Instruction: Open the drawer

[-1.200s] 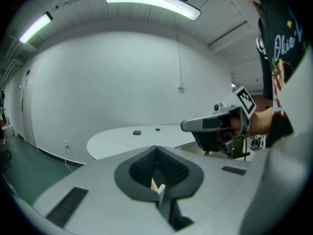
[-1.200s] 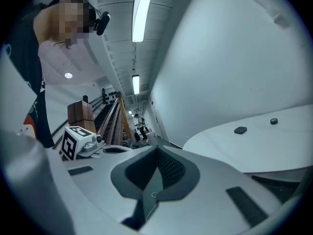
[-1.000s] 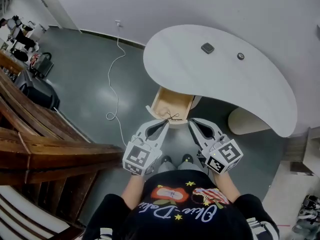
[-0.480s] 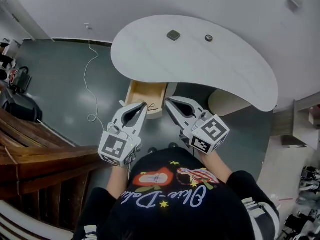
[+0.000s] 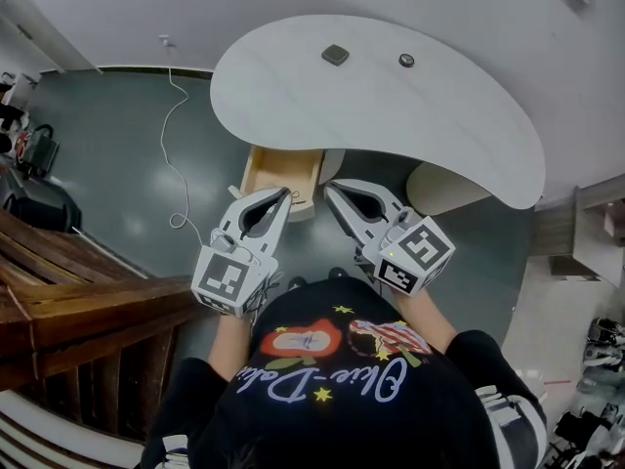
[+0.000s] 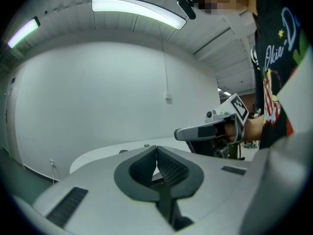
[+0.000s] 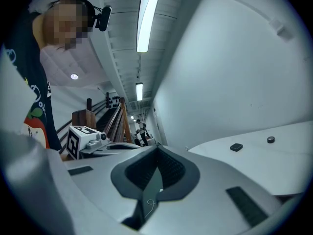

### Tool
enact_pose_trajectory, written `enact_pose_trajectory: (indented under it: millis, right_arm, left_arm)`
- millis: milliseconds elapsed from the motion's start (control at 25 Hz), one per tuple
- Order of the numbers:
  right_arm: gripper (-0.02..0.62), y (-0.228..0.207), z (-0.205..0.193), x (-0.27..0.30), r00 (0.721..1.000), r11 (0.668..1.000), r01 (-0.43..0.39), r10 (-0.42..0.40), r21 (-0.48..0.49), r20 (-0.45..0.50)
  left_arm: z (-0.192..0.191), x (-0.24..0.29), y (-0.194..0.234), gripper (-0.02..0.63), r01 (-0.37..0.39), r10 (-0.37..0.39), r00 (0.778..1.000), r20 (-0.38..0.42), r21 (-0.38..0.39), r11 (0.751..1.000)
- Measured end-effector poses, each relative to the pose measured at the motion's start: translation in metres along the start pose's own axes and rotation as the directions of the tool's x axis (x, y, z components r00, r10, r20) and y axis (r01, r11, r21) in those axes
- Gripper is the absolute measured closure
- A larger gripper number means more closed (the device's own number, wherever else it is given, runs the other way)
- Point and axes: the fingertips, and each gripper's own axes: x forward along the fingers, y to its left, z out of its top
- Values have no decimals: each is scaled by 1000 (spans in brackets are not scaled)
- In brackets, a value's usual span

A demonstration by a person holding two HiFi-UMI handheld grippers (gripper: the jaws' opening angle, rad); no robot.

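A light wooden drawer [image 5: 283, 167] stands pulled out from under the white curved table [image 5: 391, 115]. My left gripper [image 5: 284, 192] hovers over the drawer's front edge, shut and empty, and its tips [image 6: 156, 148] meet with nothing between them. My right gripper [image 5: 330, 188] is beside it, just right of the drawer's front corner, also shut and empty [image 7: 157, 148]. The two grippers point toward the table, close together. Each shows in the other's view: the right gripper [image 6: 215, 129] and the left gripper [image 7: 93, 138].
A small dark square object [image 5: 335, 55] and a small round one [image 5: 406, 61] lie on the tabletop. A beige table base [image 5: 439, 189] stands right of the drawer. A white cable [image 5: 176, 115] runs over the grey floor, and a wooden staircase [image 5: 78, 291] is at the left.
Both grippers have lifted slightly and come back a little from the drawer front, still shut. The drawer stays pulled out.
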Motion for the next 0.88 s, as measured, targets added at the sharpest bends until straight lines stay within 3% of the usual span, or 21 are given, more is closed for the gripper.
enact_pose_trajectory:
  millis: [880]
  right_arm:
    - [595,16,3,-2,999,999,-47,47,-13,0]
  left_arm:
    - [-7,-16,-1,601,-47,47,999,-7,-14,999]
